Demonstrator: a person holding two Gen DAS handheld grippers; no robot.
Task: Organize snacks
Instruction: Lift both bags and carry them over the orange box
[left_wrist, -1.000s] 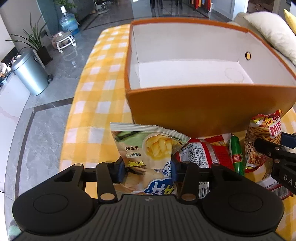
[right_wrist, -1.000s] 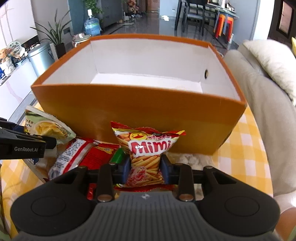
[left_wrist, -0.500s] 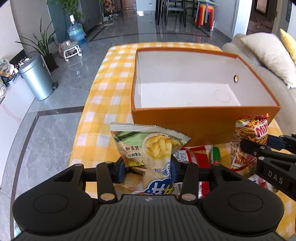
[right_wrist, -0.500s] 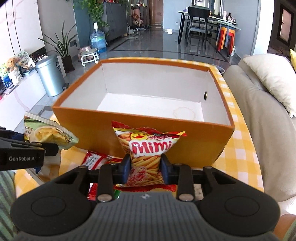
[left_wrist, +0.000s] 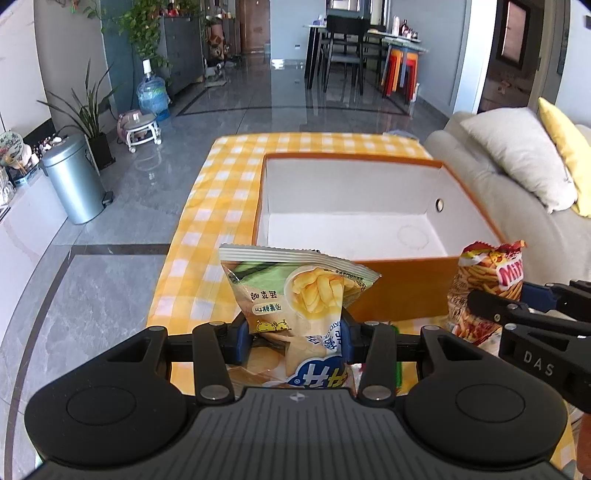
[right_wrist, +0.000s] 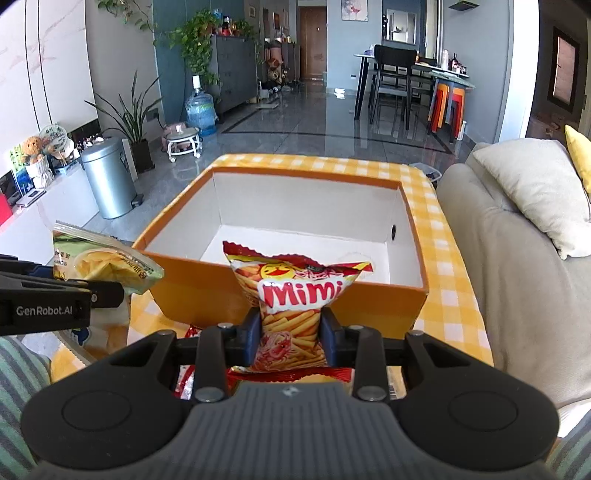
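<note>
Right now the left gripper (left_wrist: 293, 341) is pinching a green bag of chips (left_wrist: 295, 295) between its fingers (left_wrist: 240, 341), holding it upright in the air in front of the near wall of the orange box (left_wrist: 402, 291). Beside it, the right gripper (right_wrist: 290, 338) is squeezing a red bag of Mimi fries (right_wrist: 291, 306) the same way, its fingers (right_wrist: 253, 336) clenching the bag's lower half while the top is standing free above the box's near rim. The box is sitting open on a table (left_wrist: 221, 192) covered with a yellow checked cloth, showing a bare white inside. More red packets (right_wrist: 184, 380) are lying on the table under the right gripper, partly hidden. A sofa (right_wrist: 517, 258) with a pale cushion (right_wrist: 535, 195) is standing just beside the table.
</note>
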